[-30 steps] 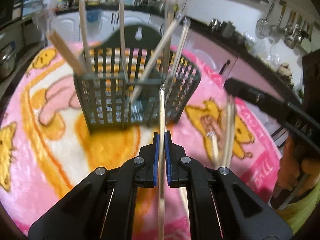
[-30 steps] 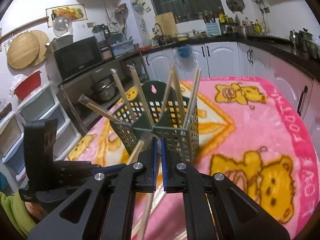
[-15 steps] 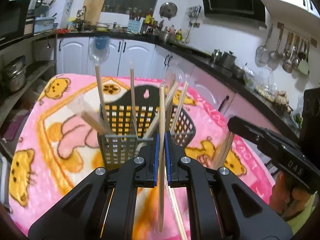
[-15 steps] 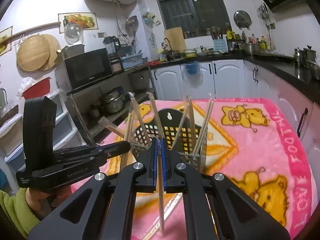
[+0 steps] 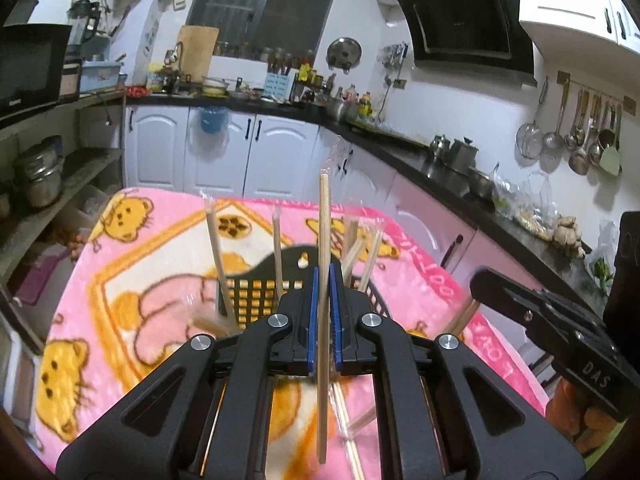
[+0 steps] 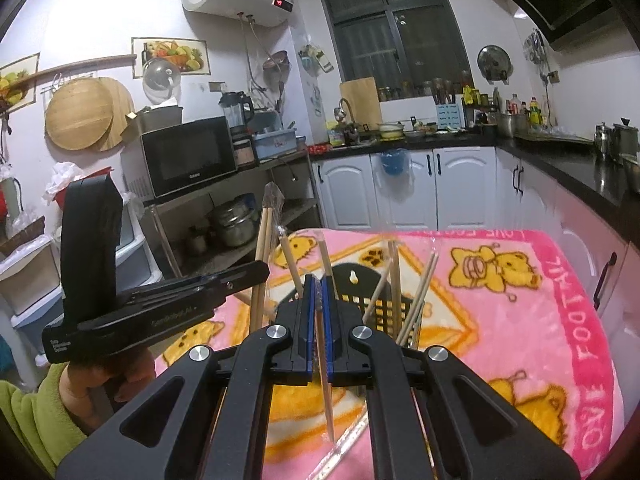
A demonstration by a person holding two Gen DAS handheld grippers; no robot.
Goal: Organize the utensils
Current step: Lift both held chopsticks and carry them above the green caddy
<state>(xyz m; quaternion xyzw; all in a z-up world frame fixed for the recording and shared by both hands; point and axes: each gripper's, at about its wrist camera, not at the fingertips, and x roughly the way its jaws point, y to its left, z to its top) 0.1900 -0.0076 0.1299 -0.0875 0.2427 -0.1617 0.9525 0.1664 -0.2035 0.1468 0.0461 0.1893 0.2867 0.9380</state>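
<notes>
My left gripper [image 5: 323, 277] is shut on a wrapped pair of wooden chopsticks [image 5: 323, 216] that stands upright between its blue pads. Just beyond it the dark slotted utensil basket [image 5: 256, 296] sits on the blanket, with several wrapped chopsticks leaning in it. My right gripper [image 6: 317, 285] is shut on another wrapped chopstick pair [image 6: 326, 392], whose tip points down toward the blanket. In the right wrist view the basket [image 6: 384, 308] lies straight ahead, and the left gripper [image 6: 262, 271] shows at the left, raised with its chopsticks. The right gripper [image 5: 478, 282] shows at the right of the left wrist view.
A pink cartoon-bear blanket [image 6: 520, 320] covers the table. More wrapped chopsticks [image 6: 348, 438] lie loose on it near me. A metal shelf with pots [image 6: 232, 224] and a microwave stands to the left. Black counters with white cabinets [image 5: 440, 160] run behind and to the right.
Both grippers have risen with their chopsticks and tipped toward level. The basket now sits lower in both views, and more of the kitchen shows.
</notes>
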